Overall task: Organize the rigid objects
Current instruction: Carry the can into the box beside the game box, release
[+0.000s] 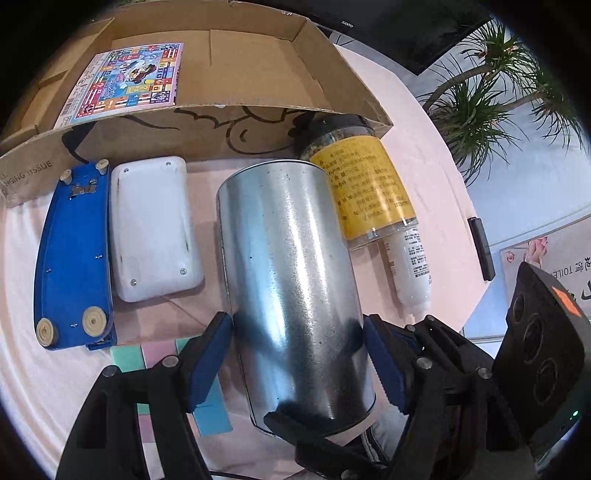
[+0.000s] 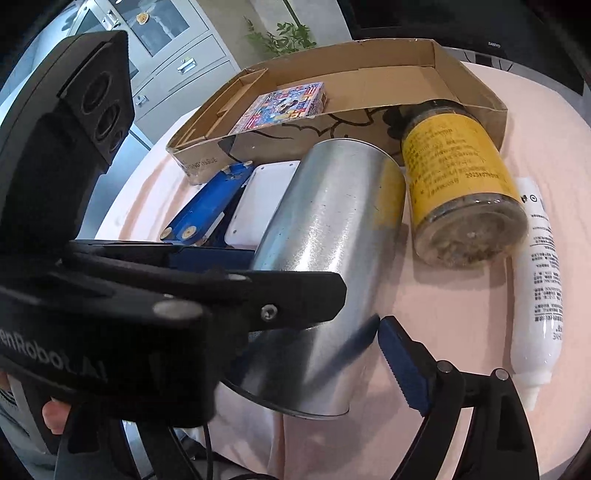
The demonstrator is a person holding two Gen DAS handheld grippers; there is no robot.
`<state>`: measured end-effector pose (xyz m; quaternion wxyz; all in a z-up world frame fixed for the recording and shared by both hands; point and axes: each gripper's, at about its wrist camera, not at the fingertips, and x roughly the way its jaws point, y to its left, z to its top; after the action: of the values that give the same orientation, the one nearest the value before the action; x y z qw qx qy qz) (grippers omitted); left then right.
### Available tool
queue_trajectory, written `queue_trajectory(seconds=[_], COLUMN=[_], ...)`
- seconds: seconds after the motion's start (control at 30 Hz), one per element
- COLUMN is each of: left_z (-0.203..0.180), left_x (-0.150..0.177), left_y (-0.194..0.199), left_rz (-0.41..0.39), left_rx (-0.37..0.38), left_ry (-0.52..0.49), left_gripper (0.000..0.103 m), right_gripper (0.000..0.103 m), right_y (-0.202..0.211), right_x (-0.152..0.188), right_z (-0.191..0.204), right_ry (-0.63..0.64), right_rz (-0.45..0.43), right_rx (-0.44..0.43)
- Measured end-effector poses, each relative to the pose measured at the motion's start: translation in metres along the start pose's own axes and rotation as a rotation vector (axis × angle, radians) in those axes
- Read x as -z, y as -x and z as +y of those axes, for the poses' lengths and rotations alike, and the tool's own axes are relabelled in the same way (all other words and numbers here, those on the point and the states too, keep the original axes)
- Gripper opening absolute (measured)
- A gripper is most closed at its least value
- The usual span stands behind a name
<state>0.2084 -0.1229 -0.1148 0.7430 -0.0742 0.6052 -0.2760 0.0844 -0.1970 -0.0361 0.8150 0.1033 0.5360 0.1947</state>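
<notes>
Pink cloth covers the round worktop; cardboard tray at far side w/ a colourful box inside. Left hand-held gripper is clamped on the metal can, lying mid-worktop btwn white device and yellow-label jar. Right hand-held gripper: cannot tell how wide. Potted plant and monitor beyond far edge.

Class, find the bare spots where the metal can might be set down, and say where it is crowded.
Free: the cardboard box floor right of the colourful packet, and the pink cloth between the metal can and white tube. Crowded: the row before the box, from blue stapler and white case to jar.
</notes>
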Motion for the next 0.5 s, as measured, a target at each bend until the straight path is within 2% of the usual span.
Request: queue_trajectory(seconds=[0.27, 0.5], left_z=[0.000, -0.005], left_x=[-0.005, 0.005], left_y=[-0.002, 0.008], left_rz=[0.030, -0.020], left_rx=[0.001, 0.012], left_ry=[-0.010, -0.009], left_gripper=[0.073, 0.073], right_gripper=[0.093, 0.090], right_y=[-0.008, 0.001], right_x=[-0.002, 0.002], right_z=[-0.009, -0.010], right_ry=[-0.019, -0.045], right_rz=[0.006, -0.001], right_rx=[-0.043, -0.077])
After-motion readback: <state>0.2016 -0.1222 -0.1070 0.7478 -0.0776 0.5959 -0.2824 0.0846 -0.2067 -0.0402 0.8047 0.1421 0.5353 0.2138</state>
